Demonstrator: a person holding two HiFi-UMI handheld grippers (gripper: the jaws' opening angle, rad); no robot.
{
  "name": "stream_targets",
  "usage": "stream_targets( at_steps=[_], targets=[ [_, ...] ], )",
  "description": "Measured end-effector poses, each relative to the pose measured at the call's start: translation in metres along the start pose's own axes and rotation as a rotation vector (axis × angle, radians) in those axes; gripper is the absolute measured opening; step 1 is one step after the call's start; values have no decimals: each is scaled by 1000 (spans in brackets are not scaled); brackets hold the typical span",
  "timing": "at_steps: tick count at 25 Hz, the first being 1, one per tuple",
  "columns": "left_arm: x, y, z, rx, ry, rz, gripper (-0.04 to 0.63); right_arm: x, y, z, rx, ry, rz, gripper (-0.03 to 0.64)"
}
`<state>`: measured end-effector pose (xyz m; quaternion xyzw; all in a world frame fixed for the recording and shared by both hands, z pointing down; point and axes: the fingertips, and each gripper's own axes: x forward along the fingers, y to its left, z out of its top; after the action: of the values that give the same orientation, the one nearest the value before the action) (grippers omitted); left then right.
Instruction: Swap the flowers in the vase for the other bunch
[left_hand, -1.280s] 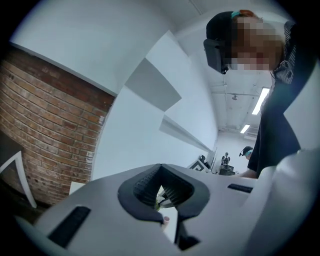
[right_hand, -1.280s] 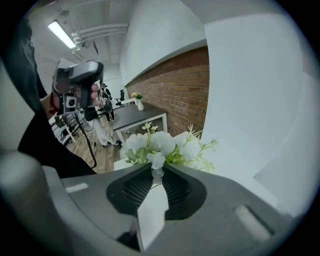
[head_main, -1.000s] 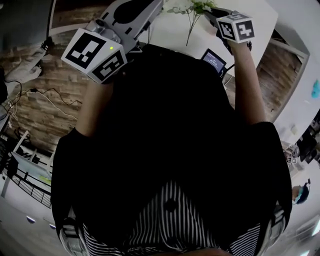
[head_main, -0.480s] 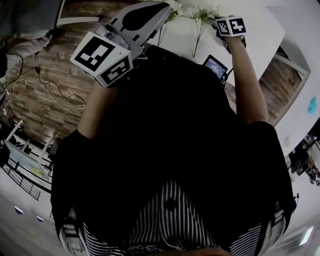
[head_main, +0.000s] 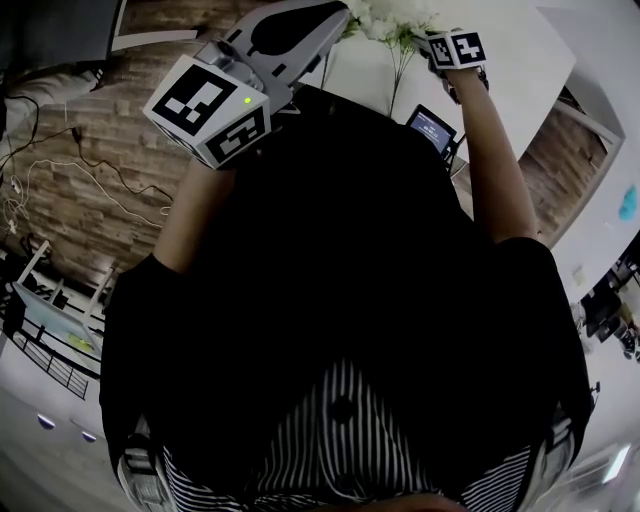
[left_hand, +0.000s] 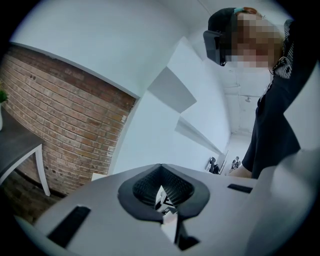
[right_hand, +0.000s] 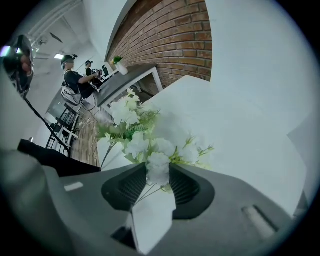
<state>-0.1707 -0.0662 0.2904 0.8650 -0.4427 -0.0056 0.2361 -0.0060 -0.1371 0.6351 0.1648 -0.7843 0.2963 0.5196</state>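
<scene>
A bunch of white flowers (right_hand: 142, 132) with green stems (head_main: 399, 70) lies on the white table (head_main: 500, 40). My right gripper (right_hand: 159, 172) points down at it, and its jaws have just been opening. One white blossom (right_hand: 158, 167) and thin stems sit in the gap between the parted pads. In the head view only its marker cube (head_main: 455, 49) shows, beside the blooms (head_main: 385, 20). My left gripper (head_main: 325, 12) is held out level over the table's left side, shut with nothing in it (left_hand: 161, 171). No vase is in view.
A small device with a lit screen (head_main: 430, 126) lies at the table's near edge. A brick wall (right_hand: 165, 40) runs behind the table. A dark side table with a potted plant (right_hand: 120, 65) and seated people (right_hand: 75, 80) are further back.
My right gripper has sunk toward the table with the flowers, so its cube looks smaller and further off. The left gripper has shifted slightly and stays shut.
</scene>
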Motion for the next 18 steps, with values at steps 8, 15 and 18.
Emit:
stream_targets(
  at_steps=[8, 15, 18],
  targets=[
    [1, 18, 8, -3, -12, -23, 8, -34, 6, 19, 1, -81, -42, 240],
    [-11, 59, 17, -18, -38, 7, 8, -66, 49, 81, -37, -200, 48, 253],
    [-15, 64, 13, -41, -48, 22, 8, -49, 83, 105, -113, -205, 112, 273]
  ],
)
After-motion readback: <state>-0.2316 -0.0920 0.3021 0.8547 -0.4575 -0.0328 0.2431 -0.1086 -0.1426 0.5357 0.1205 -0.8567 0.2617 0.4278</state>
